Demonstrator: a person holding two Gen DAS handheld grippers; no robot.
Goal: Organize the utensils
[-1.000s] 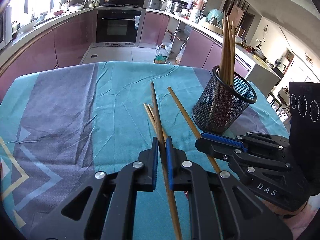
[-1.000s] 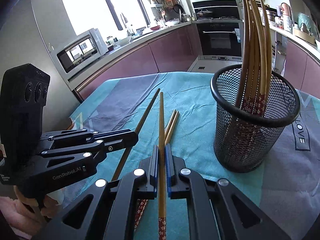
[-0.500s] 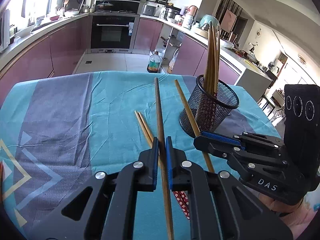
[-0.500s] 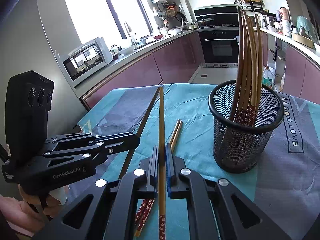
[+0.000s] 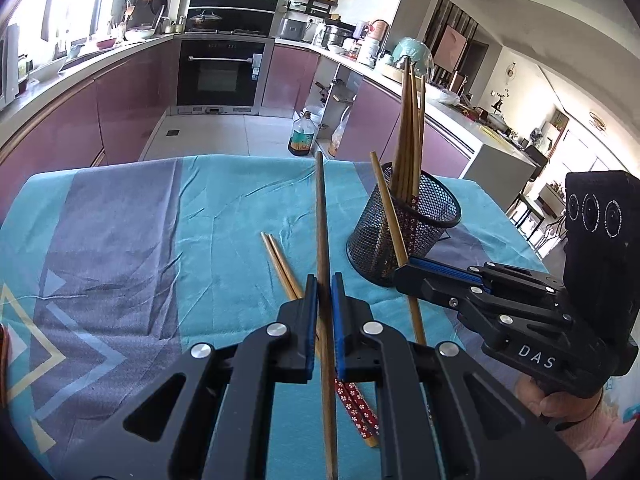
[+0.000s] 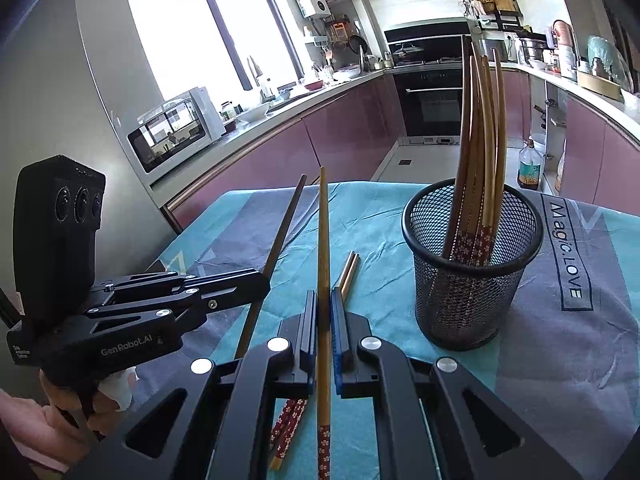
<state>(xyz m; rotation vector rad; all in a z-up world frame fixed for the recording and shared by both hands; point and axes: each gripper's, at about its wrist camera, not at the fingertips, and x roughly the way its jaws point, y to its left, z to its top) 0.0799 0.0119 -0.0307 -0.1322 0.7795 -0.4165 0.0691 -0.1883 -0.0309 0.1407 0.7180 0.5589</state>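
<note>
My left gripper is shut on a dark brown chopstick that points forward and up off the table. My right gripper is shut on a lighter chopstick with a red flowered end, also lifted. Each gripper shows in the other's view: the right gripper to the right, the left gripper to the left. A black mesh holder with several chopsticks stands upright to the right of both. A pair of chopsticks lies flat on the cloth beneath the grippers.
A teal and grey tablecloth covers the table. Its far edge drops to a kitchen floor with purple cabinets, an oven and a bottle. A person's hand grips the left handle.
Both grippers have risen with their chopsticks and drawn back a little. The mesh holder now looks smaller and farther, and the red ends of the pair on the cloth have come into view.
</note>
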